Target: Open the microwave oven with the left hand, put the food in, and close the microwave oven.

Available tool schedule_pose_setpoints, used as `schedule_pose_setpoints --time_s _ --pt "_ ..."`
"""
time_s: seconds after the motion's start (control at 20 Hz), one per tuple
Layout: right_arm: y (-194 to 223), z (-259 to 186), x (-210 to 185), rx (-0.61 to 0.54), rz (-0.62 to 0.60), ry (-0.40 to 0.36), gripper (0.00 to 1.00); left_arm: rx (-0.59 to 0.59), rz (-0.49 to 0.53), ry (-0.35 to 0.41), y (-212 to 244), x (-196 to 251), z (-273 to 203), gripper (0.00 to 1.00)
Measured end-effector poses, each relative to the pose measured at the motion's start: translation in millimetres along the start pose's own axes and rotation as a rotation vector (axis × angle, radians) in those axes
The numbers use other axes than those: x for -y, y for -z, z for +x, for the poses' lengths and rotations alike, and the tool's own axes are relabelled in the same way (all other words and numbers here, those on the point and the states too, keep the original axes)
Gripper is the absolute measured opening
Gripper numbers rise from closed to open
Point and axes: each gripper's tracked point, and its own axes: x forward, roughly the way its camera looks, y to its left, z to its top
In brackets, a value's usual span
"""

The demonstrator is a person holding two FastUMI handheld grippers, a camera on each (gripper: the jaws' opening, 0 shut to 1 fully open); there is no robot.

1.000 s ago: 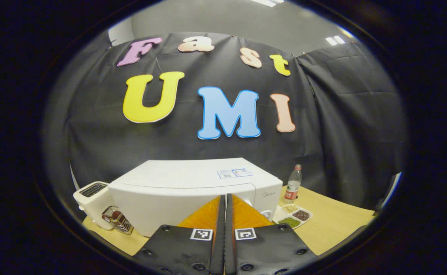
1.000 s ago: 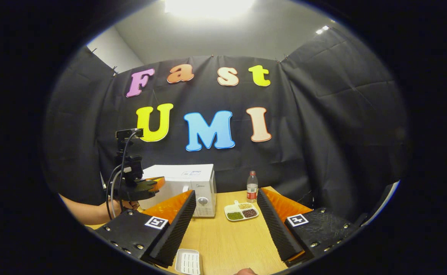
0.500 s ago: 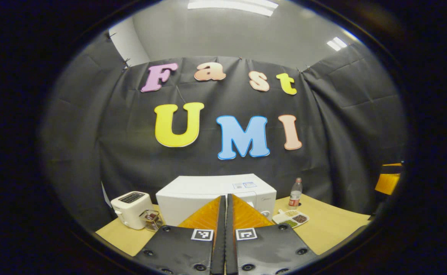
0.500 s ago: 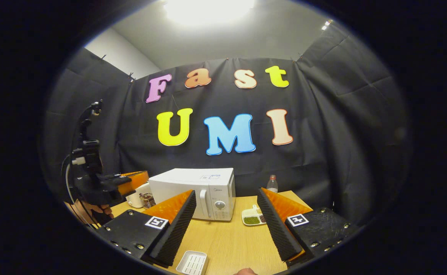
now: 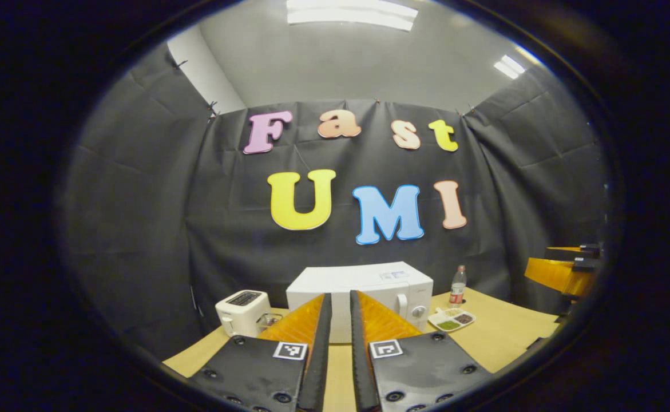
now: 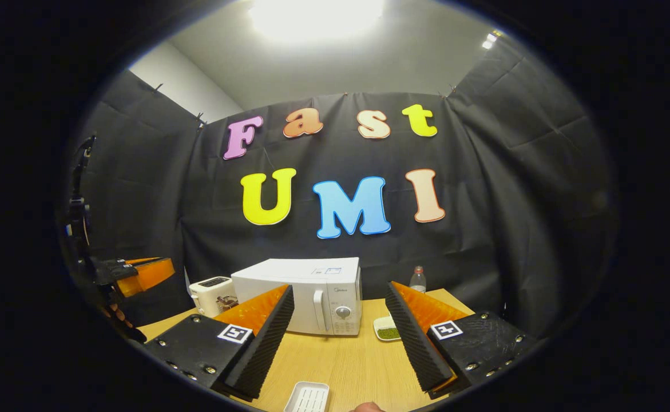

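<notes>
White and boxy, the microwave oven (image 6: 303, 294) sits shut at the back of the wooden table (image 6: 340, 366), looking heavy and hard. Its door probably pulls best by the tall handle (image 6: 317, 310) beside the knob. The small divided food dish (image 5: 452, 320) looks light and spillable. The right gripper (image 6: 340, 332) gapes wide; the left gripper (image 5: 336, 343) is nearly together, holding nothing.

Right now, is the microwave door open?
No, in the right gripper view the microwave has its door flat against the front, with the handle beside the dial panel.
</notes>
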Motion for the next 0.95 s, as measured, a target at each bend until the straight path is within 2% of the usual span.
schedule_pose_setpoints --time_s 0.05,0.1,0.2,0.3,0.35,0.6,0.7,0.75,0.8,0.95 --pt "0 -2 -4 0.005 0.000 0.004 0.97 -0.002 0.000 -0.006 4 -4 -6 0.33" --pt "-1 -4 -7 0.011 0.003 0.007 0.97 -0.014 -0.005 -0.016 10 -10 -12 0.31" --pt "-2 -5 -13 0.024 0.005 0.016 0.97 -0.038 -0.030 -0.015 22 -16 -25 0.46" --pt "-2 -7 -20 0.023 0.007 0.014 0.97 -0.047 -0.042 -0.031 27 -26 -34 0.84" --pt "-4 -8 -22 0.027 0.007 0.013 0.97 -0.039 -0.034 -0.041 25 -32 -37 0.99" --pt "-10 -11 -28 0.043 -0.002 0.019 0.97 -0.012 0.001 -0.058 19 -44 -46 0.97" --pt "-14 -12 -30 0.050 -0.006 0.020 0.97 -0.003 0.008 -0.056 14 -48 -46 1.00" --pt "-15 -13 -31 0.052 -0.009 0.021 0.97 0.000 0.008 -0.055 14 -48 -47 0.94" --pt "-16 -14 -32 0.055 -0.010 0.021 0.97 0.000 0.007 -0.053 14 -48 -46 0.94" --pt "-18 -17 -33 0.058 -0.015 0.030 0.97 -0.005 0.006 -0.047 19 -49 -44 1.00"
